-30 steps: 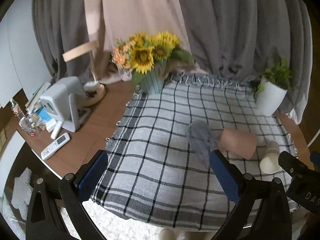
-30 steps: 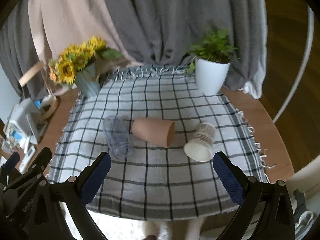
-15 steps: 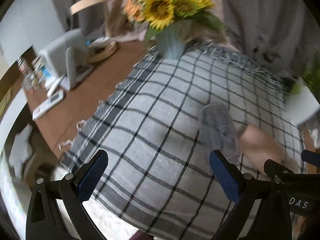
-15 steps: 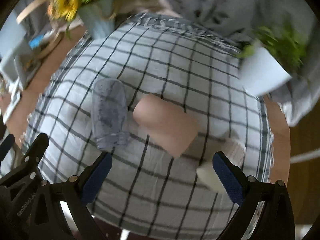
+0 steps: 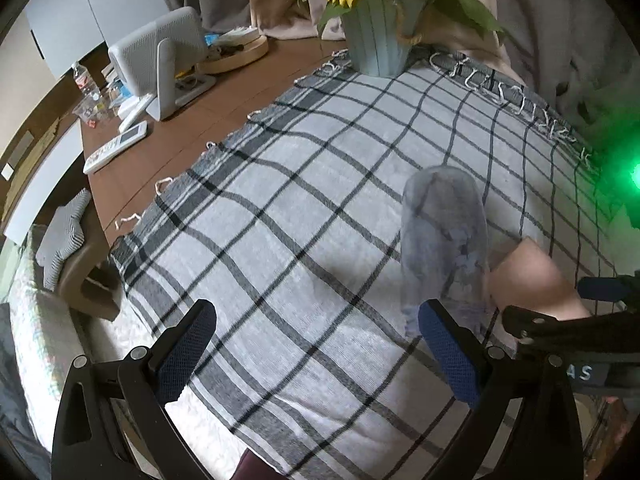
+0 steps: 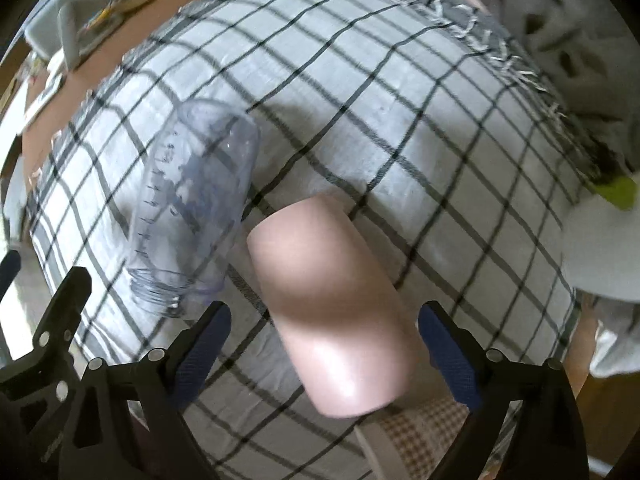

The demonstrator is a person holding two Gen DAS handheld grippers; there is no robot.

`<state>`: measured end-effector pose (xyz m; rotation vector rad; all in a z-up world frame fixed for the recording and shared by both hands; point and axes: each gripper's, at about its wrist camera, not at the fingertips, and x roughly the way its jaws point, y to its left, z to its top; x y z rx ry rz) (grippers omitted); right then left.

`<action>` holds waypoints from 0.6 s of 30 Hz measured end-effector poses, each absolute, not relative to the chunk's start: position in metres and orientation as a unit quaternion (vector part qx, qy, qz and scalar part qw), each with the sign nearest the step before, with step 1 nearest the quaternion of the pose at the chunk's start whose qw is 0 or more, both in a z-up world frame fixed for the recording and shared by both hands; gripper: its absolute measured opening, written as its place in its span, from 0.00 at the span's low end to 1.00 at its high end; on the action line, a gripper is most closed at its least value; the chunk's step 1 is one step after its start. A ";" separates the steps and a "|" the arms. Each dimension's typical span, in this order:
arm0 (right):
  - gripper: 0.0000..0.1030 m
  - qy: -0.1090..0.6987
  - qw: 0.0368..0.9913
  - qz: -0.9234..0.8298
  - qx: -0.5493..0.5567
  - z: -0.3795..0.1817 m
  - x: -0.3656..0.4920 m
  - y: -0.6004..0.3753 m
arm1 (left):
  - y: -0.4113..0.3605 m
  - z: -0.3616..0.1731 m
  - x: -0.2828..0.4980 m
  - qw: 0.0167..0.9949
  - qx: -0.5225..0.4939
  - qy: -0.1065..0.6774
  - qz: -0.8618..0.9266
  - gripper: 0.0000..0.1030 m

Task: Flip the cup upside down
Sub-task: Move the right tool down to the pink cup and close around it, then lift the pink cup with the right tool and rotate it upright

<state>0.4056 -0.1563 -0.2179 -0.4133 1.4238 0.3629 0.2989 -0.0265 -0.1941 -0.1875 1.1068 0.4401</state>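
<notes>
A pink cup (image 6: pixel 332 304) lies on its side on the checked cloth (image 6: pixel 400 128). My right gripper (image 6: pixel 324 344) is open, its blue-padded fingers on either side of the cup's near end, not gripping. A clear plastic cup (image 6: pixel 192 208) lies on its side just left of it. A patterned paper cup (image 6: pixel 416 436) lies at the bottom edge, partly hidden. In the left wrist view my left gripper (image 5: pixel 320 352) is open and empty above the cloth, with the clear cup (image 5: pixel 444 240) and the pink cup (image 5: pixel 532 280) ahead on the right.
A blue vase of sunflowers (image 5: pixel 376 28) stands at the cloth's far edge. A white device (image 5: pixel 160 64) and a remote (image 5: pixel 116 152) sit on the wooden table (image 5: pixel 232 92) to the left. A white plant pot (image 6: pixel 600 248) stands at right.
Both grippers have moved down and forward toward the cloth. The right gripper now straddles the pink cup, which looks much larger. The cups have not moved.
</notes>
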 end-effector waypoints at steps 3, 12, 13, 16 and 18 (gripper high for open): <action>0.90 0.651 0.713 0.174 -0.193 -0.228 0.410 -0.156 | -0.031 -0.199 0.300 0.818 -0.086 0.526 0.214 1.00; 0.80 0.669 0.700 0.176 -0.181 -0.242 0.425 -0.171 | -0.034 -0.205 0.306 0.812 -0.084 0.536 0.214 1.00; 0.80 0.669 0.700 0.176 -0.178 -0.243 0.426 -0.172 | -0.035 -0.206 0.306 0.812 -0.082 0.538 0.210 1.00; 0.79 0.671 0.704 0.170 -0.160 -0.241 0.428 -0.181 | -0.035 -0.205 0.306 0.813 -0.076 0.541 0.202 1.00; 0.79 0.675 0.706 0.164 -0.138 -0.239 0.427 -0.191 | -0.033 -0.202 0.306 0.816 -0.071 0.539 0.196 1.00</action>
